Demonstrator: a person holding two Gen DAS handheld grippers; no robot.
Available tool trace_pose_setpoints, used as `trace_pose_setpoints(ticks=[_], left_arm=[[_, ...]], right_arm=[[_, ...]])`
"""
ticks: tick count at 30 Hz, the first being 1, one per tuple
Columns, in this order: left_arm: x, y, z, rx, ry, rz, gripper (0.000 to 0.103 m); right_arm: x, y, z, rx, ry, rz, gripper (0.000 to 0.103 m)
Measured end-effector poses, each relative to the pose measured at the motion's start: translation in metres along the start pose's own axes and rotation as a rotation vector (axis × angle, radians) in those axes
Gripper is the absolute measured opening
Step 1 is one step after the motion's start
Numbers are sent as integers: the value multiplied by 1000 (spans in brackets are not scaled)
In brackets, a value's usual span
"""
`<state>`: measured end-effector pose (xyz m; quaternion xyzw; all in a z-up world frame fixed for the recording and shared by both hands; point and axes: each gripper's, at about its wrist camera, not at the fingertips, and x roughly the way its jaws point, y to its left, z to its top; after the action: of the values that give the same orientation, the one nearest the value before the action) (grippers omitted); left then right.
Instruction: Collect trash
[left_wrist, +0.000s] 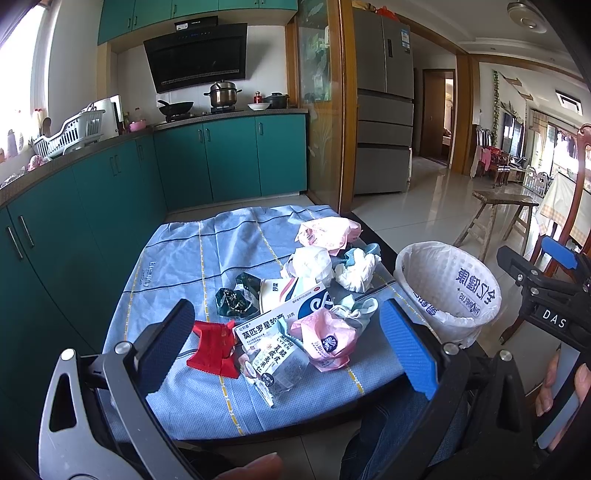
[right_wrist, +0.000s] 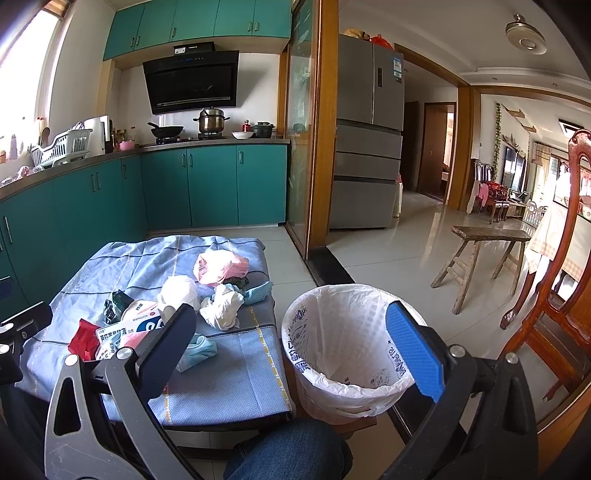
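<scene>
The left hand-held gripper (left_wrist: 286, 343) is released, its two fingers spread wide and nothing between them. It hangs above the near edge of the surface (left_wrist: 192, 258), which is covered with a blue striped cloth. Straight ahead of it, between the fingers as the left wrist camera sees them, lies the heap of trash: a red wrapper (left_wrist: 214, 347) just inside the left finger, a white and blue medicine box (left_wrist: 280, 317) beside that, a clear snack packet (left_wrist: 275, 369) nearest the fingers, and a pink bag (left_wrist: 327, 341) toward the right finger. Farther out sit a dark green wrapper (left_wrist: 232, 301), a white crumpled tissue (left_wrist: 310, 264) and, at the far side of the heap, a second pink bag (left_wrist: 327, 230).

The right hand-held gripper (right_wrist: 291, 345) is also released and holds nothing. It hangs over the trash bin (right_wrist: 314, 376), whose white liner is open and looks nearly bare inside. The bin stands just beside the right edge of the surface, directly ahead of this gripper and between its fingers. To the left of the left finger the same heap lies on the cloth, with a light blue wad (right_wrist: 199, 350) closest to it. The person's knee in jeans (right_wrist: 291, 450) shows below. Beyond the bin to the right are a wooden stool (right_wrist: 484, 254) and a wooden chair (right_wrist: 554, 295).
</scene>
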<state>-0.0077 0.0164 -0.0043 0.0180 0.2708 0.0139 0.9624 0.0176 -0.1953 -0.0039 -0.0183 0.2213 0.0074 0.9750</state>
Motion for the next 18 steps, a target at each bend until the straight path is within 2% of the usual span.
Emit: trace_pose_setpoints(ticks=[18], left_arm=[[8,2,-3,-7,16,8,100]], right_arm=[[3,3,-1,-5,8,3,100]])
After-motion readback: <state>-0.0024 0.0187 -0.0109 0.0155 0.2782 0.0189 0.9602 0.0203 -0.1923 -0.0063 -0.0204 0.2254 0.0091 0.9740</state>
